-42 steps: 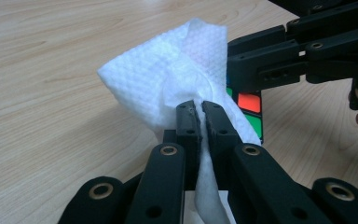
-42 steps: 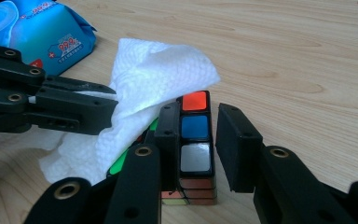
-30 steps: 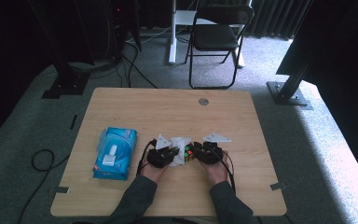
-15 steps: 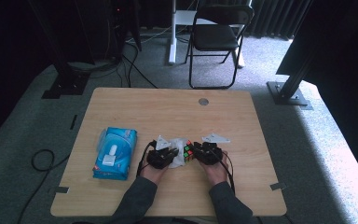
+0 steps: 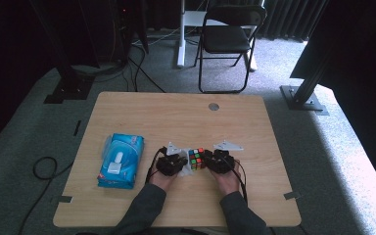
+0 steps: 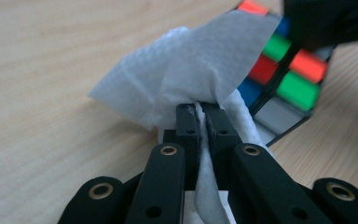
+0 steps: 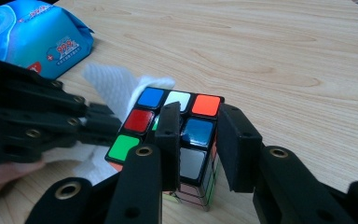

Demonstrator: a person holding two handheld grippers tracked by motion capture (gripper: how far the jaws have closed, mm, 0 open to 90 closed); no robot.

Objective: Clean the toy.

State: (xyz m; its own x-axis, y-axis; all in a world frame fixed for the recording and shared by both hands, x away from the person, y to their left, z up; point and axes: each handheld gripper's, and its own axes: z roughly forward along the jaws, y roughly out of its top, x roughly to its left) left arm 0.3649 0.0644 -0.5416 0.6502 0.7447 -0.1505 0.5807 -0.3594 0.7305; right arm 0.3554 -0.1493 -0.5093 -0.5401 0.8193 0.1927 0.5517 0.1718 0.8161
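The cube (image 5: 196,158) sits on the table (image 5: 176,117), near the front edge and about midway across, right between the two grippers. Its top shows mixed colours: blue, white and orange along the far row in the right gripper view (image 7: 179,119), with red and green nearer. In the left gripper view the cube (image 6: 284,70) shows red, green, blue and a grey tile on the side facing that camera.

A white wipe (image 6: 191,74) lies bunched against the cube's left side, touching it. The left gripper (image 6: 199,116) has its jaws pressed together on that wipe, a strip of it running down between them. From above, the left gripper (image 5: 172,163) sits just left of the cube, with the wipe (image 5: 185,169) showing pale between them.

The right gripper (image 7: 196,140) has its jaws spread; one jaw lies over the cube's top and the other stands at its right edge. I can't tell whether either jaw actually touches it. In the high view this right gripper (image 5: 219,160) is close against the cube's right side. Both hands come in from the near edge, sleeves dark.

Further left on the table lies a blue pack (image 5: 121,160) of wipes, flat, well apart from the cube; its corner shows in the right gripper view (image 7: 37,32). Beyond the table stands a folding chair (image 5: 227,39).
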